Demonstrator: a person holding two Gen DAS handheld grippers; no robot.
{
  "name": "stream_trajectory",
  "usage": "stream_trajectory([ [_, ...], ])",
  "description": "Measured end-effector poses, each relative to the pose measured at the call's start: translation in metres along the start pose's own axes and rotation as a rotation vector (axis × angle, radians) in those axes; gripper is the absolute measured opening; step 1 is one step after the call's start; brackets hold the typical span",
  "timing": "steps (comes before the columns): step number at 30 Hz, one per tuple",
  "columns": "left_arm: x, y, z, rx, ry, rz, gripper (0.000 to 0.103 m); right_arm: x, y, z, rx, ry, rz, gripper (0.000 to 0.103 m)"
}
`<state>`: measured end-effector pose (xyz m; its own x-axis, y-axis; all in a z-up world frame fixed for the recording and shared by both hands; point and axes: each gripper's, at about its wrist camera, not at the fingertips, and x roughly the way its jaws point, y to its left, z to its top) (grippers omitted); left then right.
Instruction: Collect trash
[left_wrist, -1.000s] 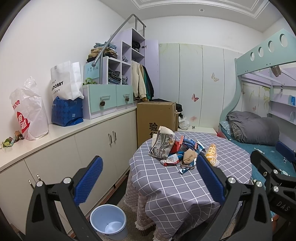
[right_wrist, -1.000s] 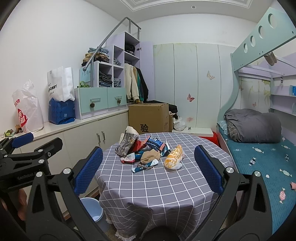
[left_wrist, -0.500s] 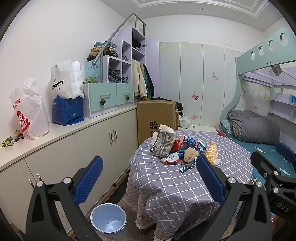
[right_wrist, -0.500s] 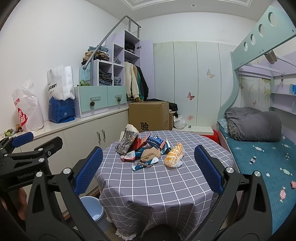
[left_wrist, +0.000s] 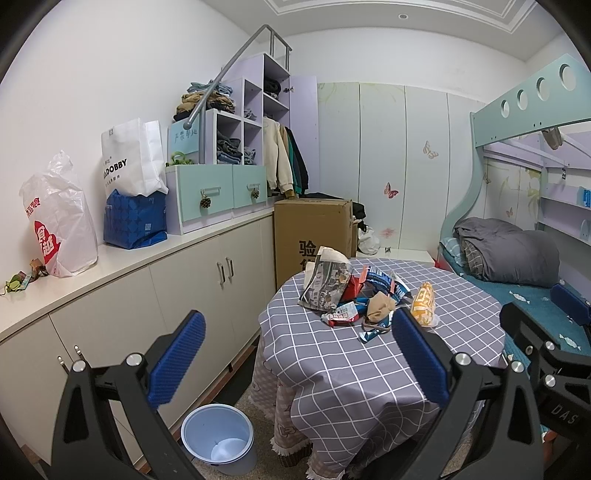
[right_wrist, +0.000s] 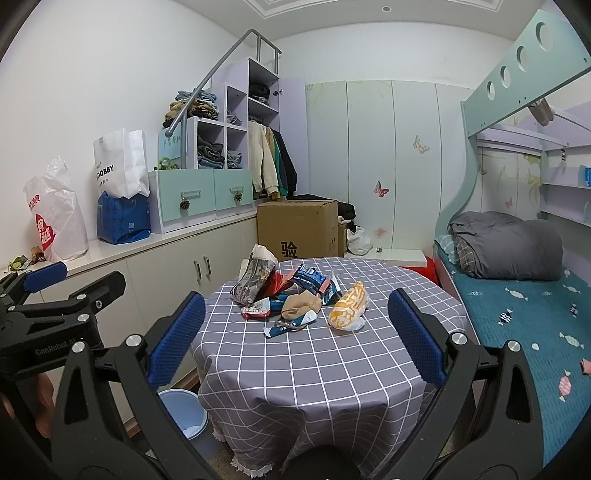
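Left wrist view: the left gripper, black-framed with blue ribbed pads, has its jaws spread wide and holds nothing. At 12 o'clock from it stands the round table with a grey checked cloth. The heap of crumpled wrappers and packets lies on the far half of the tabletop, well apart from the fingers. The yellow-orange snack bag sits at the heap's 3 o'clock edge. The pale blue plastic bin stands on the floor at 7 o'clock from the table, beside the cream cabinet run; its contents appear minimal, though the interior is poorly resolved.

Right wrist view: the right gripper is likewise spread, empty, facing the heap at 12 o'clock. The bin shows at 7 o'clock.
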<state>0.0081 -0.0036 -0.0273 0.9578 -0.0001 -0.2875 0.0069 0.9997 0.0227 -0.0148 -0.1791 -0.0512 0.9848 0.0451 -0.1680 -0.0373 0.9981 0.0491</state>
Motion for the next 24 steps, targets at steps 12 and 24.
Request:
stream_trajectory([
  [12, 0.002, 0.004, -0.004, 0.006, 0.017, 0.005, 0.099, 0.002, -0.003, -0.004, 0.014, 0.033, 0.014, 0.097],
  [24, 0.027, -0.001, -0.004, 0.043, 0.085, 0.022, 0.099, 0.031, -0.014, -0.002, 0.062, 0.140, 0.065, 0.097],
])
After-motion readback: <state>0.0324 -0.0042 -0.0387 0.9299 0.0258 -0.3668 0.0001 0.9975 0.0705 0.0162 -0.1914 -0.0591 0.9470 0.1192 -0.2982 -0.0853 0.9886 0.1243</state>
